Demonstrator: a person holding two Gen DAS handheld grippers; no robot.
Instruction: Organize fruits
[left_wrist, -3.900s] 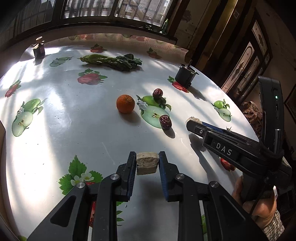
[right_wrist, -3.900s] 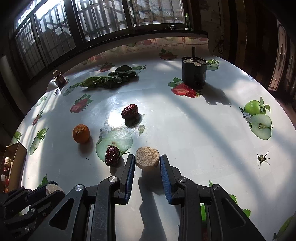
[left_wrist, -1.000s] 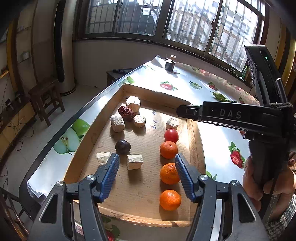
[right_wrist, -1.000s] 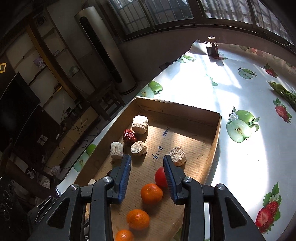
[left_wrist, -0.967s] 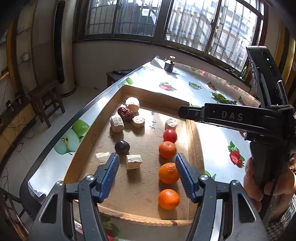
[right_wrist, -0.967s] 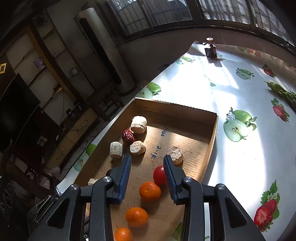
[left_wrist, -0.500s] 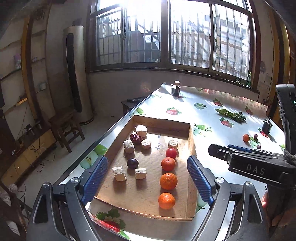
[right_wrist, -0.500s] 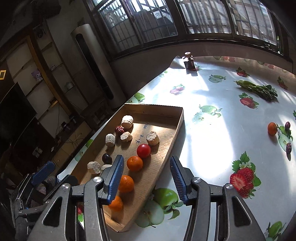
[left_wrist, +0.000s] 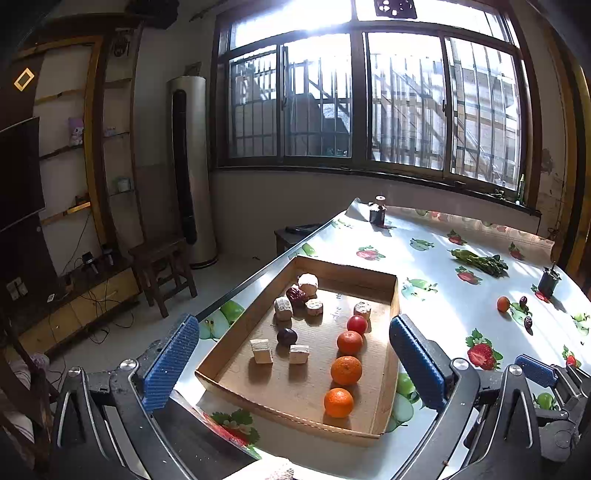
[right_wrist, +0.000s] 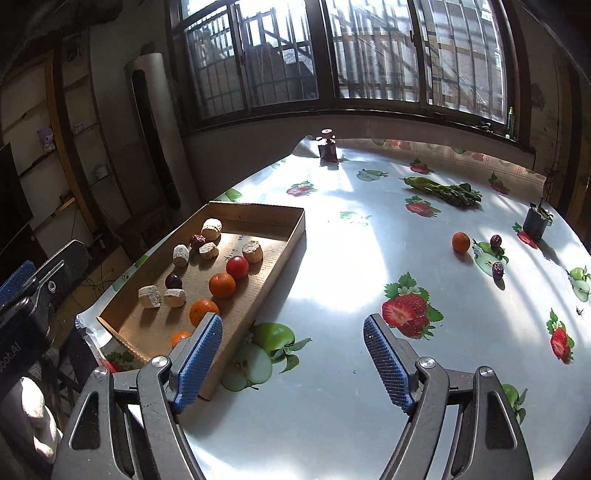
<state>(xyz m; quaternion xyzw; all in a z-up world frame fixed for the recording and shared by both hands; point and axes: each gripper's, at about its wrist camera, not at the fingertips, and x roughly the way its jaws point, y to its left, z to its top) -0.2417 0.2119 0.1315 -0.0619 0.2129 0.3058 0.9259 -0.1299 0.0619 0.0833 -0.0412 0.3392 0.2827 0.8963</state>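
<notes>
Closest to camera, left gripper (left_wrist: 291, 363) and right gripper (right_wrist: 291, 363) both hang raised and back from the cardboard tray (left_wrist: 394, 295), fingers spread wide, nothing held. A second ago they were low over the tray, and 3.9 s ago each pinched a tan chunk over the table, so both chunks look dropped off. Tray holds tan chunks (left_wrist: 261, 350), a dark plum (left_wrist: 287, 336), a red date, a tomato (left_wrist: 357, 324) and three oranges (left_wrist: 346, 369) in a row. Far across the table (right_wrist: 332, 424), one loose orange (right_wrist: 461, 242) and two dates (right_wrist: 497, 268) lie uncollected, likely next.
</notes>
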